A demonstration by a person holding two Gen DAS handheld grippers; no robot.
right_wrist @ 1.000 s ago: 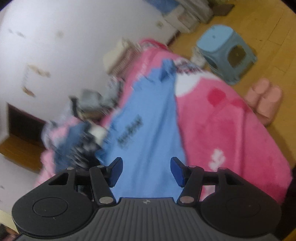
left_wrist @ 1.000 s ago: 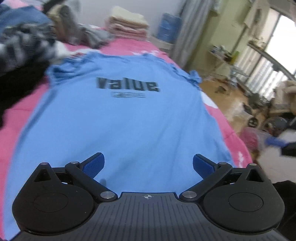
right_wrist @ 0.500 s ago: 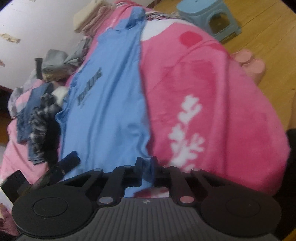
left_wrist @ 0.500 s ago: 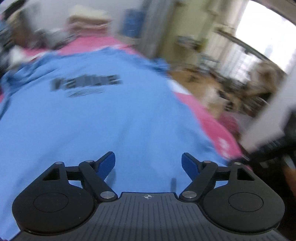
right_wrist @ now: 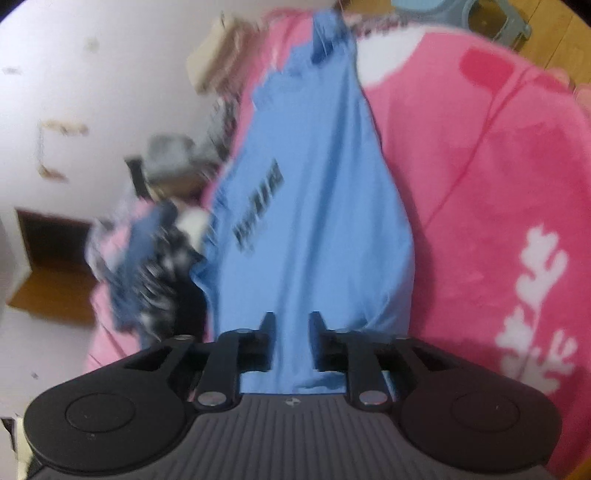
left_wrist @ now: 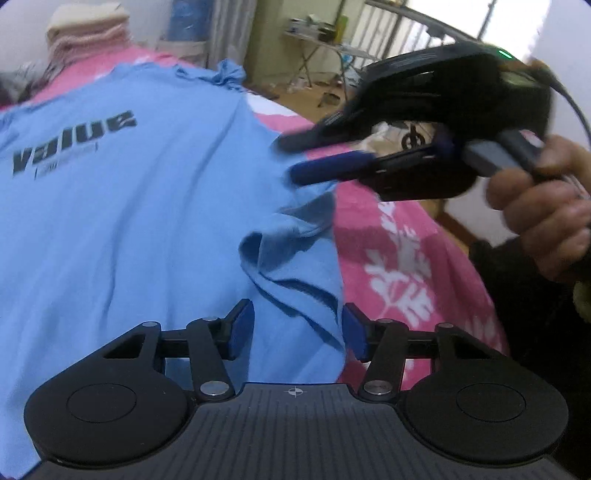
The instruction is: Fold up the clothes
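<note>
The T-shirt [left_wrist: 122, 206] is light blue with a black printed word on it. The blanket [right_wrist: 491, 192] under it is pink with white leaf shapes and a red spot. The grippers are black with dark blue pads [left_wrist: 240, 328]. The stool [right_wrist: 476, 14] is pale blue.

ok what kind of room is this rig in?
Most likely a home bedroom: a blue T-shirt lies spread on a bed's pink blanket, a folded pile sits at the far end, and a plastic stool stands on wood flooring.
</note>
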